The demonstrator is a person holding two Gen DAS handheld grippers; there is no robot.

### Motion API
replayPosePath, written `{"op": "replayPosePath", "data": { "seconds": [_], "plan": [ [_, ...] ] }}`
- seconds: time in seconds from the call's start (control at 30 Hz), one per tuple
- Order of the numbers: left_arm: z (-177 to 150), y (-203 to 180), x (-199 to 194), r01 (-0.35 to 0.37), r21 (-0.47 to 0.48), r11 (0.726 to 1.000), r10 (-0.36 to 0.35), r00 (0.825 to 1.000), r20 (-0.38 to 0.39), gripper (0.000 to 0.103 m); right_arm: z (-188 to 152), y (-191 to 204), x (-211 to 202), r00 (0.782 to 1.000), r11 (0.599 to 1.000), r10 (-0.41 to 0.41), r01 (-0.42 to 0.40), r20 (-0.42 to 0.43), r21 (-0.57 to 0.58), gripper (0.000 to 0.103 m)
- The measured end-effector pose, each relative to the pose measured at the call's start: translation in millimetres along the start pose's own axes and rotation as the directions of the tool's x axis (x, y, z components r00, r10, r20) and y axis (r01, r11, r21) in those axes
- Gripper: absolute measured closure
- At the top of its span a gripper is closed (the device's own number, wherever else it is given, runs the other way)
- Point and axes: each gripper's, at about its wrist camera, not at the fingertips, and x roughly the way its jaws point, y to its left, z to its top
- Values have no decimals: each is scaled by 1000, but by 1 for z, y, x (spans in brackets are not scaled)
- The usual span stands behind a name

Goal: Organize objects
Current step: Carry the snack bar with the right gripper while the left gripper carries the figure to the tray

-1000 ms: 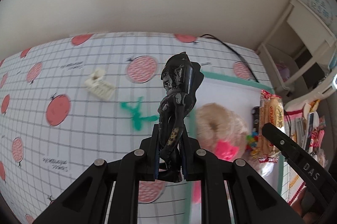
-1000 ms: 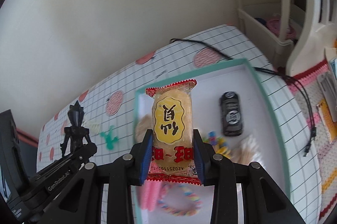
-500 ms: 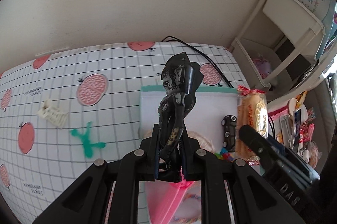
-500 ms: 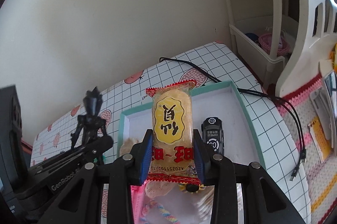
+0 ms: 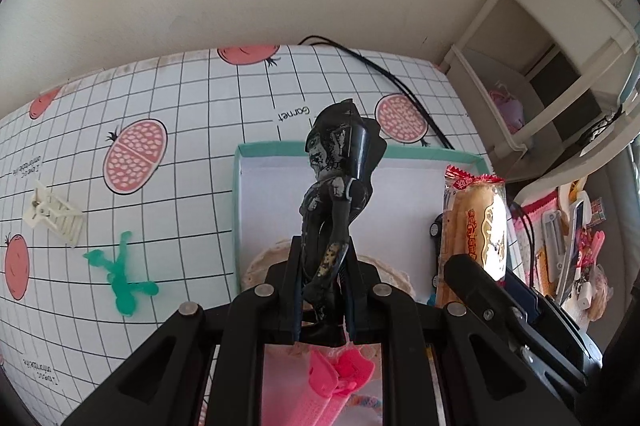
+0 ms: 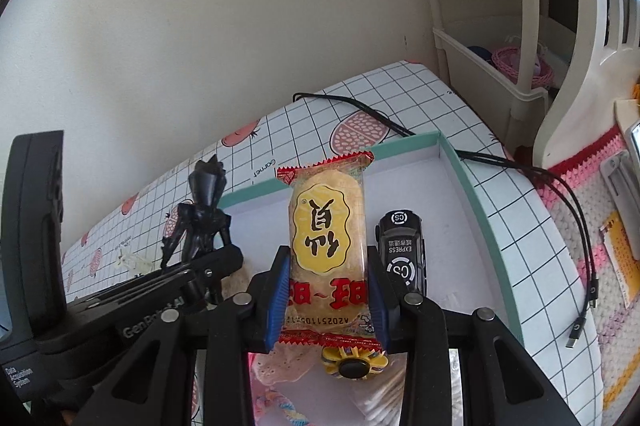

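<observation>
Gridded tablecloth (image 5: 192, 114) | figurine (image 5: 336, 194) in left tool (image 5: 322, 298) | snack (image 6: 326, 238) in right tool (image 6: 326, 302)

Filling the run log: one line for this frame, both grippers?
left gripper: shut on figure | right gripper: shut on snack | both over tray | car in tray | green toy, clip outside

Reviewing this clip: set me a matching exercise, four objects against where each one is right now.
Objects
1. black figurine
2. snack packet
3. black toy car
4. green toy figure

Places
A. lying in the teal-rimmed tray
B. held in the right claw
C. on the checked tablecloth, outside the tray
D. held in the left claw

Pairs: 1-D, 2-B, 3-A, 4-C
</observation>
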Motion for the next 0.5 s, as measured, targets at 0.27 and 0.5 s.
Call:
{"op": "replayPosePath", "data": {
  "seconds": [0.27, 0.5],
  "plan": [
    [-1, 0, 15, -12, 5, 1000, 12, 999, -32, 87, -3, -2, 8, 1000, 1000, -15, 15, -13, -7, 66],
    [-4, -2, 18, -23, 16, 1000, 24, 999, -47, 86, -5, -4, 14, 999, 1000, -25, 24, -37, -7, 66]
  ]
}}
